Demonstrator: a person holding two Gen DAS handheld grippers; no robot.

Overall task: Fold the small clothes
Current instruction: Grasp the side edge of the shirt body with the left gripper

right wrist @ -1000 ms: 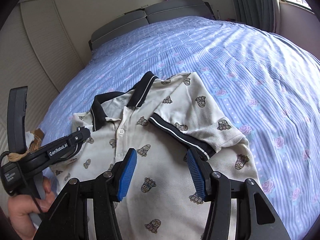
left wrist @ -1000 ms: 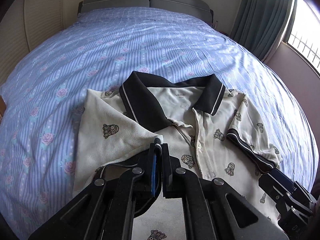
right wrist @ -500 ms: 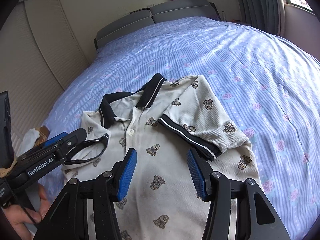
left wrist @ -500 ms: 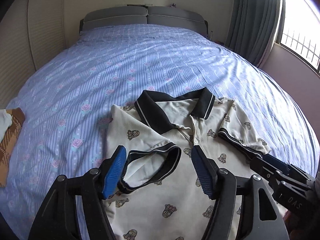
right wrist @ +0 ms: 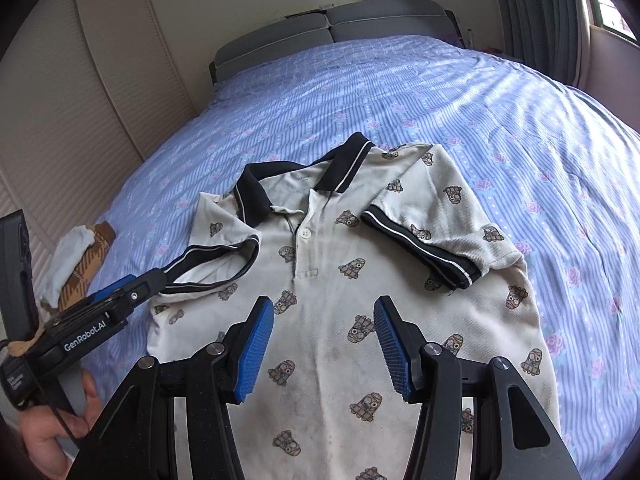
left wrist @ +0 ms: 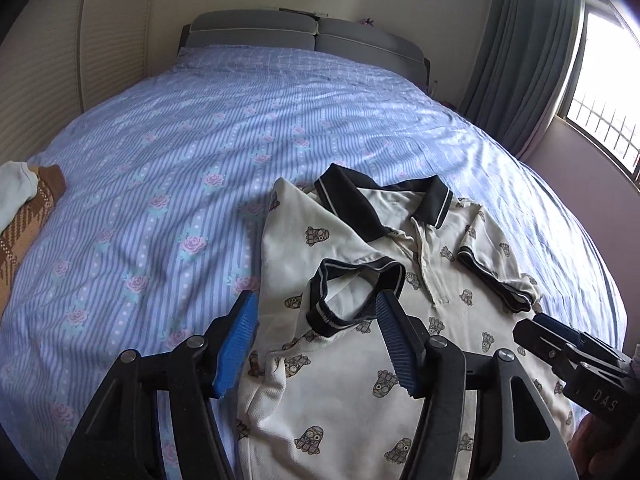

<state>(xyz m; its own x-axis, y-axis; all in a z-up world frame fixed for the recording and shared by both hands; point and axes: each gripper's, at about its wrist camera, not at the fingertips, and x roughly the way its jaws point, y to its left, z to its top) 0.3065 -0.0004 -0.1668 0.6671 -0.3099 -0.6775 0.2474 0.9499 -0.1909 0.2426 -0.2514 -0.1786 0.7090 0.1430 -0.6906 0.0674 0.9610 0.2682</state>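
A cream polo shirt point(left wrist: 352, 376) point(right wrist: 332, 292) with a black collar and small printed figures lies face up on the bed. Both sleeves are folded inward onto the chest: one sleeve point(left wrist: 356, 292) point(right wrist: 216, 264) with its black cuff gaping open, the other sleeve point(left wrist: 496, 276) point(right wrist: 424, 236) lying flat. My left gripper point(left wrist: 316, 340) is open and empty, just short of the gaping cuff; it also shows in the right wrist view point(right wrist: 132, 292). My right gripper point(right wrist: 324, 336) is open and empty above the shirt's lower front; it also shows in the left wrist view point(left wrist: 552, 332).
The bed point(left wrist: 200, 128) point(right wrist: 520, 120) has a blue striped sheet with pink roses and a grey headboard point(left wrist: 304, 36). A brown plaid and white garment point(left wrist: 24, 208) point(right wrist: 80, 256) lies at the bed's left edge. Curtains and a window point(left wrist: 600, 80) are on the right.
My left gripper opened and let go of the sleeve, leaving it folded onto the chest, then drew back. My right gripper stayed open and pulled back a little.
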